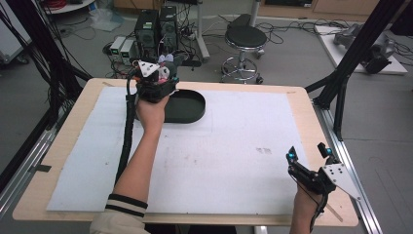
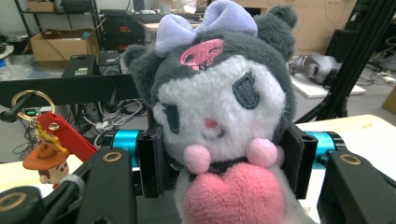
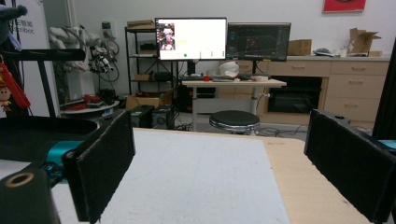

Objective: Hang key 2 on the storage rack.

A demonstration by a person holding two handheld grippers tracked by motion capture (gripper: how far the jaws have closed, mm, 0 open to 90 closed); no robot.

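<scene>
A plush doll [image 2: 219, 107] with a grey hood, a lilac bow and a pink heart sits between the pads of my left gripper [image 2: 224, 158], which is shut on its body. In the high view that gripper [image 1: 165, 73] holds the doll [image 1: 168, 61] above the far left edge of a black oval tray [image 1: 187, 109]. A red strap with a small hatted figure [image 2: 44, 158] dangles at the doll's side. My right gripper [image 1: 308, 152] rests near the table's front right corner. Its jaws [image 3: 224, 163] stand wide open with nothing between them.
A white mat [image 1: 219, 146] covers most of the wooden table [image 1: 302, 97]. Black frame posts [image 1: 358, 44] rise at both sides. Behind the table stand a stool [image 1: 245, 36] and computer cases [image 1: 156, 29] with cables on the floor.
</scene>
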